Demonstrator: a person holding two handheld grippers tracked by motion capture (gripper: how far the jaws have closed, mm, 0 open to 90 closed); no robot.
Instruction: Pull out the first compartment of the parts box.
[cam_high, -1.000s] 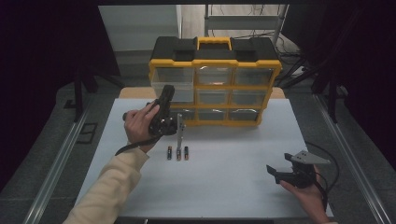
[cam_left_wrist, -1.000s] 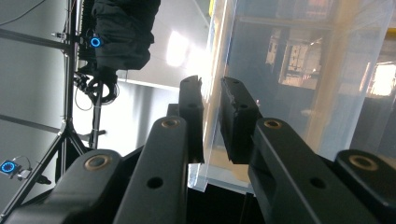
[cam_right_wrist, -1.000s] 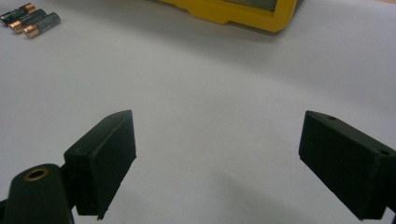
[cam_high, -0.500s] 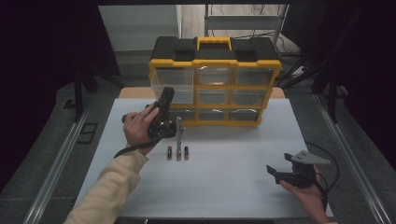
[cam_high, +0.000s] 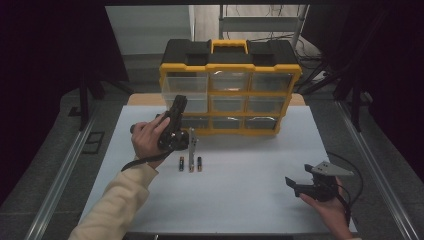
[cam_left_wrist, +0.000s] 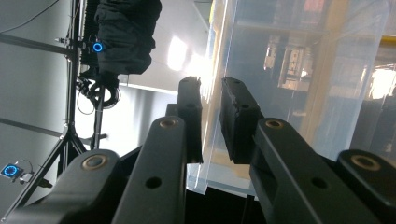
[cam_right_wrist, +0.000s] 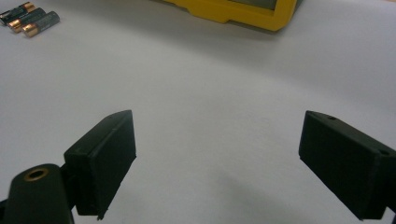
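Observation:
A yellow and black organizer (cam_high: 230, 82) with clear drawers stands at the back of the white mat (cam_high: 250, 160). Its top-left clear drawer (cam_high: 186, 86) sticks out further than the others. My left gripper (cam_high: 180, 100) reaches up to that drawer's front. In the left gripper view its pads (cam_left_wrist: 239, 116) sit on either side of a thin clear wall (cam_left_wrist: 212, 140), so my left gripper (cam_left_wrist: 211, 86) is shut on it. Three batteries (cam_high: 190, 164) lie side by side in front of the organizer. My right gripper (cam_high: 294, 186) rests at the mat's lower right, open (cam_right_wrist: 217, 140) over bare mat.
A thin grey strip (cam_high: 191, 142) stands just below my left hand, above the batteries (cam_right_wrist: 30, 18). The organizer's yellow base (cam_right_wrist: 233, 9) lies ahead of my right gripper. Metal rails run along both sides of the table.

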